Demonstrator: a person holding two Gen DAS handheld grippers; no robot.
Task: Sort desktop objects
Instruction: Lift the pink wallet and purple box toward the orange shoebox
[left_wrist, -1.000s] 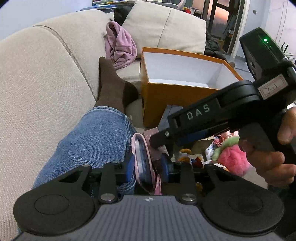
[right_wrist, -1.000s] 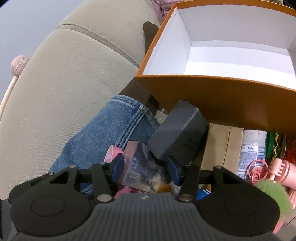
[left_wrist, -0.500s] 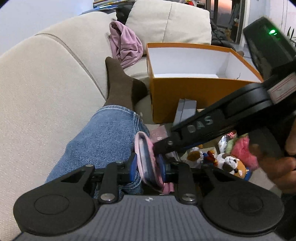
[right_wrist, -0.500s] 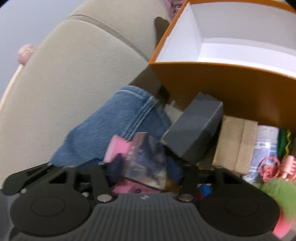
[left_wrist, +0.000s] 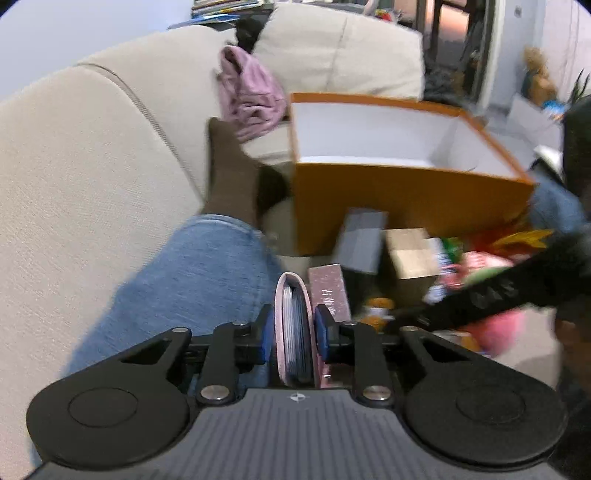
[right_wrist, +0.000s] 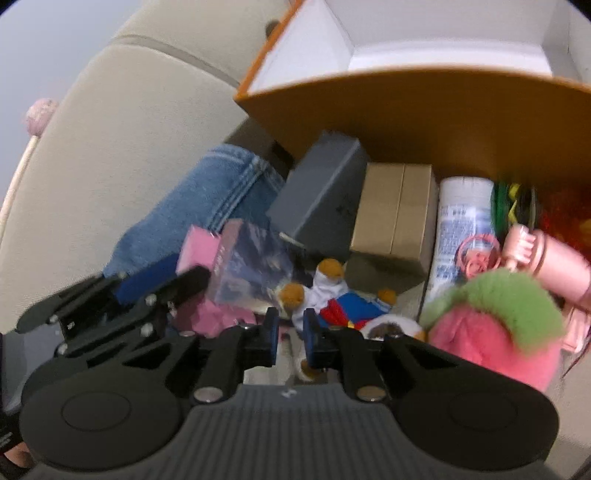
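On the beige sofa ahead of you the orange box (left_wrist: 406, 206) stands open with only its white inside showing, and the clutter lies outside against its front wall: a grey box (right_wrist: 321, 192), a brown carton (right_wrist: 395, 210), a white tube (right_wrist: 461, 221), a small plush doll (right_wrist: 332, 295) and a pink-and-green pompom (right_wrist: 495, 321). Your left gripper (left_wrist: 294, 334) is closing on an upright pink pouch (left_wrist: 293, 328), its pads against both sides. Your right gripper (right_wrist: 290, 334) is narrowing with nothing between its fingers, just above the doll.
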